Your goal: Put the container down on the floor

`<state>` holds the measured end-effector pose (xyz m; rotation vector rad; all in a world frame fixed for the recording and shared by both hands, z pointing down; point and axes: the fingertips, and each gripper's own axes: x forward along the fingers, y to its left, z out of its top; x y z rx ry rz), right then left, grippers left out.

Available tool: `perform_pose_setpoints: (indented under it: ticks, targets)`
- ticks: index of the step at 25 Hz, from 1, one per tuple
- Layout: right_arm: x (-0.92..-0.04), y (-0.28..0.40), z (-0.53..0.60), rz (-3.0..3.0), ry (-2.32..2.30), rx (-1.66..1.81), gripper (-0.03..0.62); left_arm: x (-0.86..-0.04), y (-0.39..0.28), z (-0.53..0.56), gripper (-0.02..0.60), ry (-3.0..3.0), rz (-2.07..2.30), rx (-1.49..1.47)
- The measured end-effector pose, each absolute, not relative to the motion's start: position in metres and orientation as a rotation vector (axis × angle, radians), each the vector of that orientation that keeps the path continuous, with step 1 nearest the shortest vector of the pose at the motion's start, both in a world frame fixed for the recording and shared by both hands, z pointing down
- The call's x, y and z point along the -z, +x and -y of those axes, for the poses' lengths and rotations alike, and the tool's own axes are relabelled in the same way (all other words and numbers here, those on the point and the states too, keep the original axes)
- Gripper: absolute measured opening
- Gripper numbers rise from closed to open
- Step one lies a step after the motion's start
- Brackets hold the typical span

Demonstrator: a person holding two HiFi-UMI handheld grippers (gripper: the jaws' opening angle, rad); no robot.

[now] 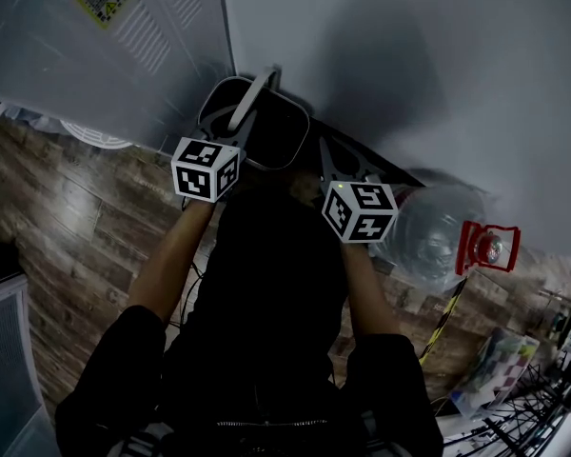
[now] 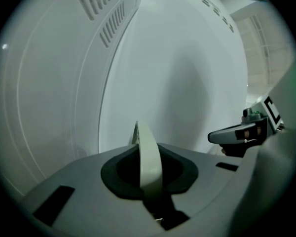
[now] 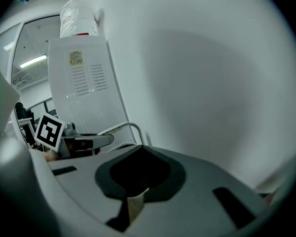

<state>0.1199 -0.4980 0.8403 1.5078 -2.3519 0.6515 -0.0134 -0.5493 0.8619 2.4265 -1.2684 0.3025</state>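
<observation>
Left gripper (image 1: 217,158) and right gripper (image 1: 339,173) clench a smooth grey plastic container (image 1: 278,137) at twelve o'clock. Its pale curved handle (image 2: 149,157) spans a dark hollow.

Grey container (image 2: 79,191), dark recess, cream handle (image 2: 149,157); black-and-white checks on the gripper cubes (image 1: 206,169); brown wood-grain floor (image 1: 67,217) left, red fitting (image 1: 488,246) far right

White wall (image 1: 409,65) dead ahead of the left gripper (image 1: 226,139), water cooler (image 1: 124,55) to its left, wood floor (image 1: 67,217) below.
</observation>
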Motion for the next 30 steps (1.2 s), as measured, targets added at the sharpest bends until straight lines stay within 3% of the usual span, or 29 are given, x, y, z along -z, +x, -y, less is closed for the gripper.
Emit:
perform_pose_setpoints:
  ticks: [30]
  targets:
    - [-0.855,0.132,0.489,2.310,1.539,-0.689,0.010,-0.919,-0.014,0.555,0.054,2.440,1.359,-0.253]
